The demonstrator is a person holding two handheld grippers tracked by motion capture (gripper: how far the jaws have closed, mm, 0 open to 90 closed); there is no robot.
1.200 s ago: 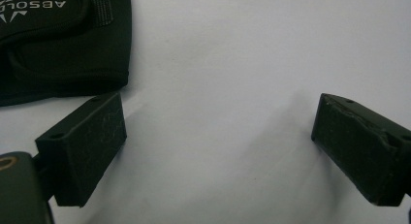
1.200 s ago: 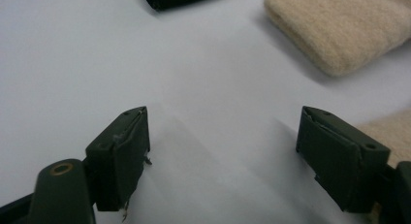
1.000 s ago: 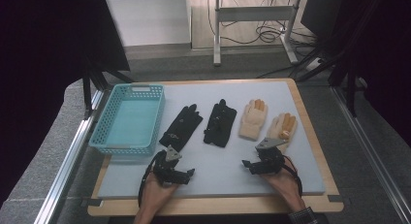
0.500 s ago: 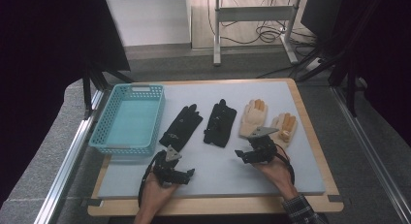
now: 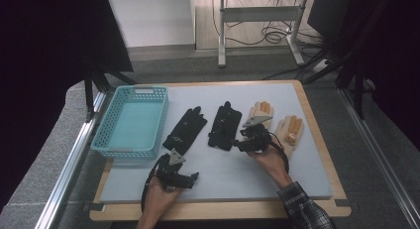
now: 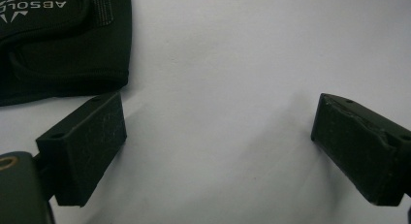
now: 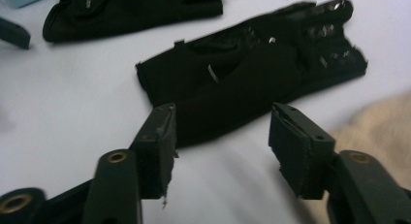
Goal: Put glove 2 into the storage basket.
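From the high view, there's a turquoise plastic basket (image 5: 131,126) with lattice walls at the left of the pale grey mat (image 5: 218,177), and nothing sits inside it. To its right lie four gloves in a row: a black glove (image 5: 186,130) just beside the basket, a second black glove (image 5: 225,126), then a tan glove (image 5: 261,111) and another tan glove with orange fingertips (image 5: 290,130). The right gripper (image 5: 243,143) hovers right by the cuff of the second black glove, with the tan pair just behind it. The left gripper (image 5: 190,178) sits low near the mat's front edge, close to the first black glove's cuff.

Left gripper view: the jaws are spread wide with just bare mat between them, and a soft black fabric cuff with white lettering (image 6: 58,40) is off at the upper left.

Right gripper view: the jaws have just been closing but still stand partly apart, nothing pinched. The second black glove's cuff (image 7: 252,73) lies right ahead of them, matte cloth with glinty grip patches on the fingers. Fuzzy tan fabric (image 7: 383,132) is at the right.
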